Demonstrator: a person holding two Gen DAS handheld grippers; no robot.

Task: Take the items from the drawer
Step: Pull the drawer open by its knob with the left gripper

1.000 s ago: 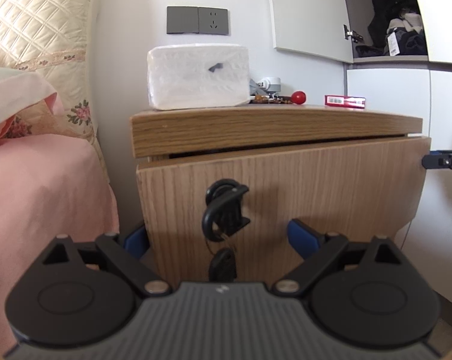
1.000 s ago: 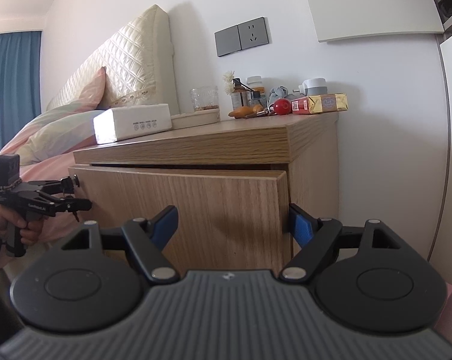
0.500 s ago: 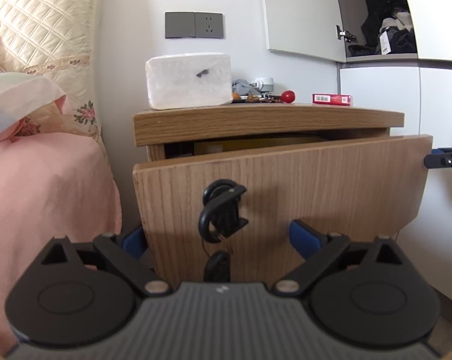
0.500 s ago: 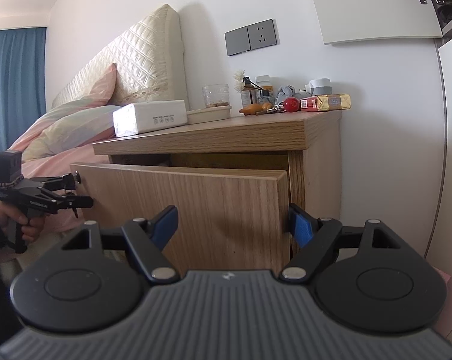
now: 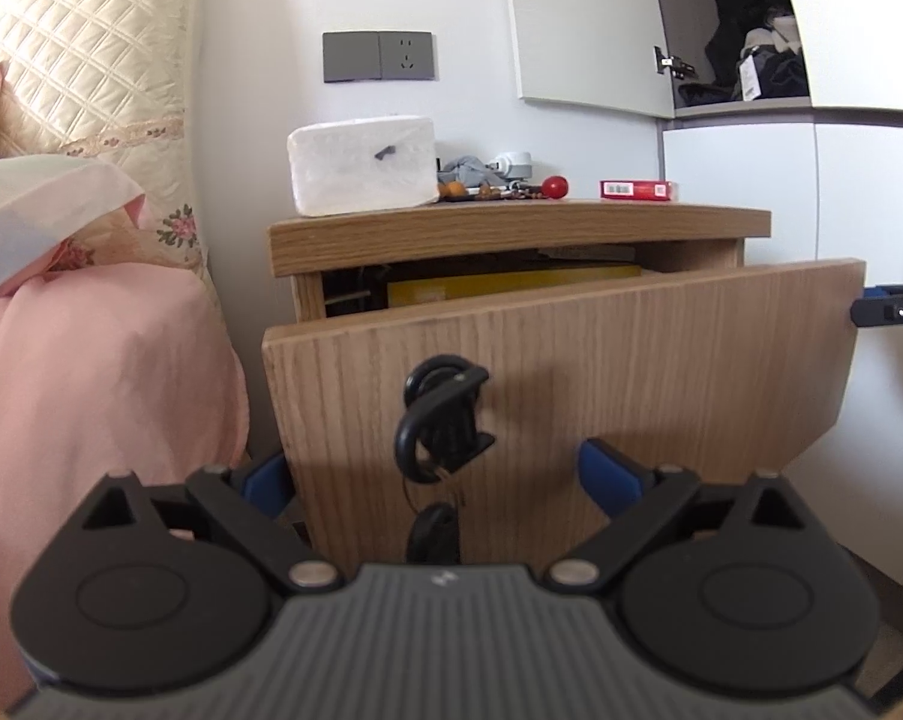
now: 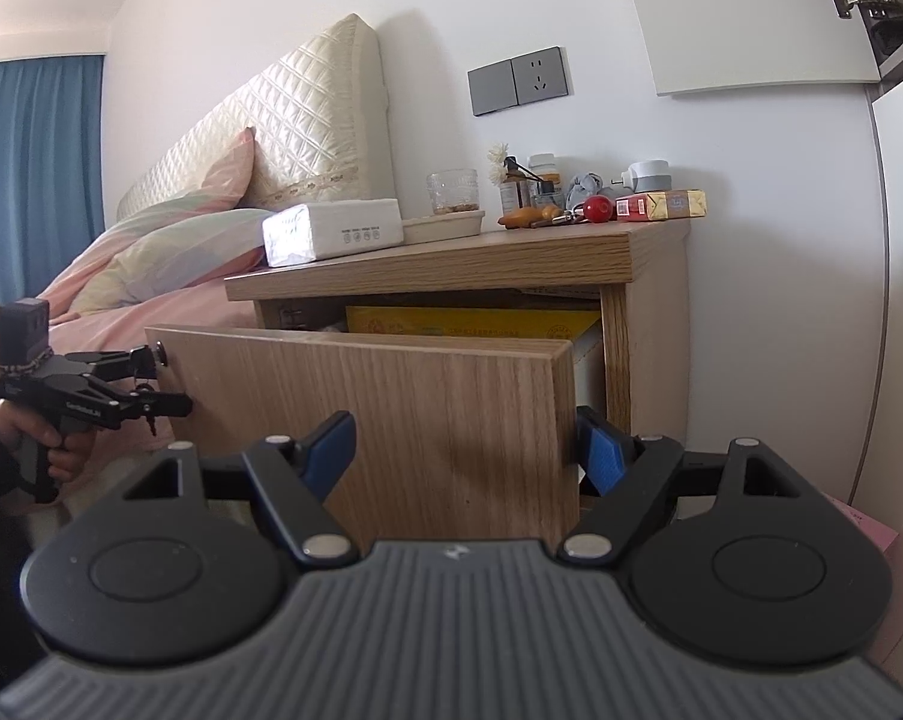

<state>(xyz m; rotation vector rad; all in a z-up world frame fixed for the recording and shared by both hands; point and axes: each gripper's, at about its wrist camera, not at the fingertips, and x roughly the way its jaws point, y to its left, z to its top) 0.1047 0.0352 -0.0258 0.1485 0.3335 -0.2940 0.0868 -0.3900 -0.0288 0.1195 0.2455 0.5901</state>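
Drawer (image 6: 391,414) front between spread right gripper (image 6: 463,450) fingers | left gripper (image 5: 433,474) spread around its corner

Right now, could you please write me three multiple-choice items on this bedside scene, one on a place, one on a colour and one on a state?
1. Where does the white tissue pack lie?
A. on the nightstand top
B. inside the drawer
C. on the bed

2. What colour is the flat item seen inside the drawer?
A. green
B. yellow
C. black

3. How does the drawer stand?
A. fully shut
B. taken out and set on the floor
C. pulled partly open

Answers:
1 A: the pack rests on the nightstand top, toward the bed side.
2 B: a yellow surface shows in the gap above the drawer front.
3 C: the front stands out from the cabinet, the right gripper straddling its right edge.
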